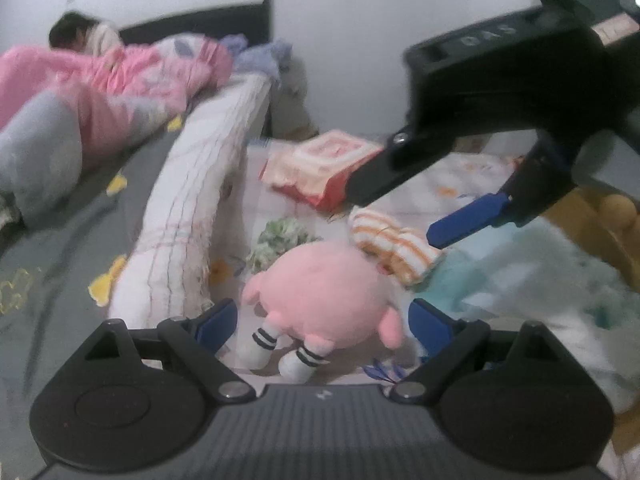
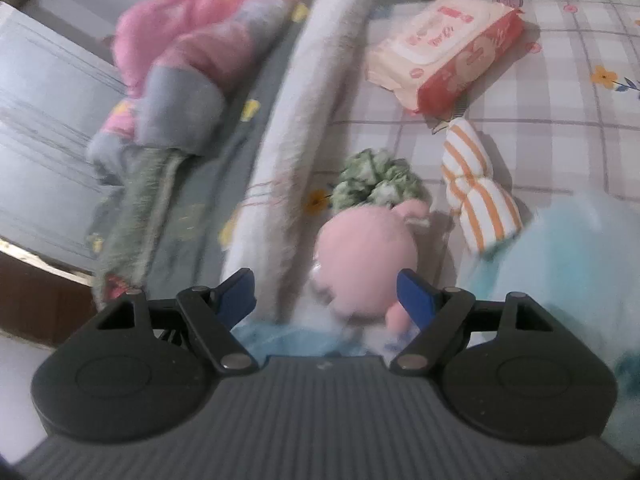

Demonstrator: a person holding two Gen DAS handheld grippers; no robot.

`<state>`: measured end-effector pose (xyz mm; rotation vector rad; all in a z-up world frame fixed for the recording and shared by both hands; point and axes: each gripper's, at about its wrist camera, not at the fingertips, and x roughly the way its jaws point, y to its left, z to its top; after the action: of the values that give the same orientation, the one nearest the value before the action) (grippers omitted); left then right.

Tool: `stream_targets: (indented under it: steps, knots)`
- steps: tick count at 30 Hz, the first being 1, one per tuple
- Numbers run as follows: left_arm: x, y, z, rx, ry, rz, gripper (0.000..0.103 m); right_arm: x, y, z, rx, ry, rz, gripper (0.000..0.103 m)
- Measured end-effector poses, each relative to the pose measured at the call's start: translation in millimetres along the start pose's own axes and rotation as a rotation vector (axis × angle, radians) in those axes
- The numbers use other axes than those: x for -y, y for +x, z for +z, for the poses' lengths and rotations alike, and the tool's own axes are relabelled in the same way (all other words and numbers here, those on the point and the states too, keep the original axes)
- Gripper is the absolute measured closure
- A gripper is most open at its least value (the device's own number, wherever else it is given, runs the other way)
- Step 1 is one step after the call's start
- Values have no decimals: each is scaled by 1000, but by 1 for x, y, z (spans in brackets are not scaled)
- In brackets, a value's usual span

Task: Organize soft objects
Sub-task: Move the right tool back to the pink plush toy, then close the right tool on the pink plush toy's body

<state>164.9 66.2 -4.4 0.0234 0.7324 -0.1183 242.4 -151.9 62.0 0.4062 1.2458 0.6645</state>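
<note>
A round pink plush toy (image 1: 326,286) with striped-sock feet lies on the checked sheet, between the fingers of my open left gripper (image 1: 322,320), which does not touch it. It also shows in the right wrist view (image 2: 366,256), between the fingers of my open right gripper (image 2: 326,294). An orange-and-white striped rolled cloth (image 1: 394,246) (image 2: 478,196) lies just right of the plush. A green-and-white scrunched cloth (image 1: 280,242) (image 2: 376,180) lies behind it. My right gripper (image 1: 390,214) hovers open above the striped cloth in the left wrist view.
A long white bolster pillow (image 1: 192,208) (image 2: 304,112) borders the sheet on the left. A pack of wet wipes (image 1: 320,164) (image 2: 444,44) lies farther back. A pale blue soft item (image 2: 560,272) sits at the right. A person in pink (image 1: 100,92) lies on the bed beyond the bolster.
</note>
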Motion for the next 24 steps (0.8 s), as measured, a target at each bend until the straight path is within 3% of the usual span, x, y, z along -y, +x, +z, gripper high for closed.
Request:
stream_targets:
  steps: [7,13,18,24]
  knots:
    - [-9,39,1,-79,-27,-22,10,21,56,20,-80,42,-78,25]
    - [-8,56,0,-113,-46,-45,12,40,80,20,-140,105,4,25]
    - [-9,54,1,-123,-74,-70,16,36,73,14,-109,83,5,31]
    - [-3,30,7,-81,-52,-62,16,20,48,4,-62,56,28,32]
